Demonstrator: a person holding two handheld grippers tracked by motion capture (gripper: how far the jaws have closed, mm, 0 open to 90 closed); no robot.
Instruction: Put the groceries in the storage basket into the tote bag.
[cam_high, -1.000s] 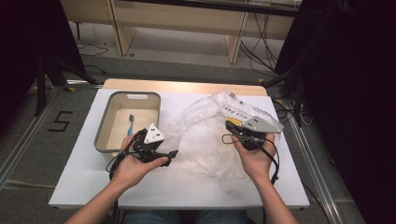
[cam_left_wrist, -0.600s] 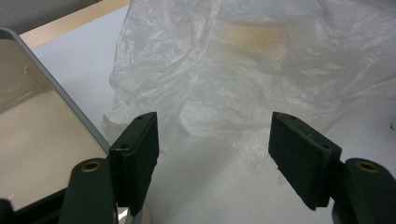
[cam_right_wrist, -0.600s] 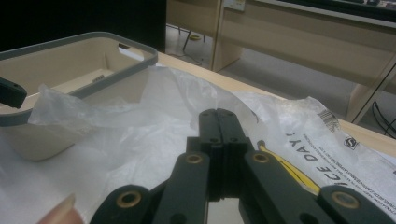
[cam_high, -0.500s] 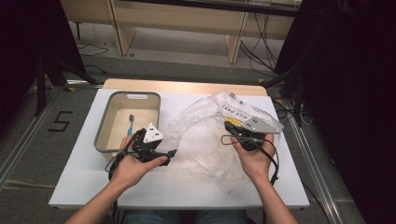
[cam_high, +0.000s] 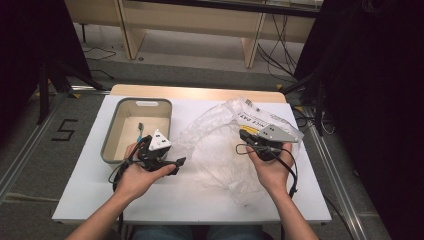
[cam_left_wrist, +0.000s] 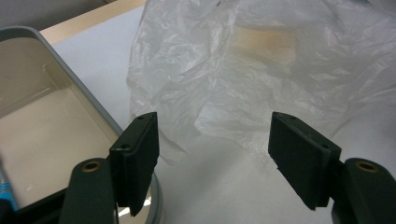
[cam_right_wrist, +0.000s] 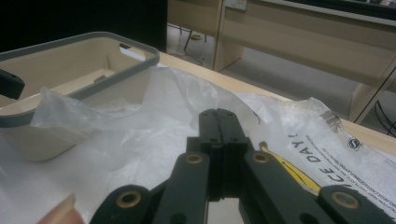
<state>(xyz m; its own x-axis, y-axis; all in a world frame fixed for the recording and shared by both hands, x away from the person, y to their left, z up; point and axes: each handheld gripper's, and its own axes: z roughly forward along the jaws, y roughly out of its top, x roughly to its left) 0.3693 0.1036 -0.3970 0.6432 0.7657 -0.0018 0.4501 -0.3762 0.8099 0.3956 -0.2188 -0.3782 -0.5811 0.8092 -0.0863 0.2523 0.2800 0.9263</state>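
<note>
While the high view sets out the whole white table (cam_high: 90, 200), with the plastic bag (cam_high: 220, 150) crumpled at its middle between the two hands, the gripper views give the detail. From the left gripper (cam_left_wrist: 212, 154), the jaws stand wide apart over bare tabletop, with the bag's thin, wrinkled, see-through film just beyond them and the grey-rimmed, beige tub (cam_left_wrist: 51, 135) at their side. From the right gripper (cam_right_wrist: 218, 126), the jaws are pressed together above the bag; whether any film is caught between them cannot be told. Black printed lettering runs across the film there, and the tub's rounded rim rises behind a raised fold.
</note>
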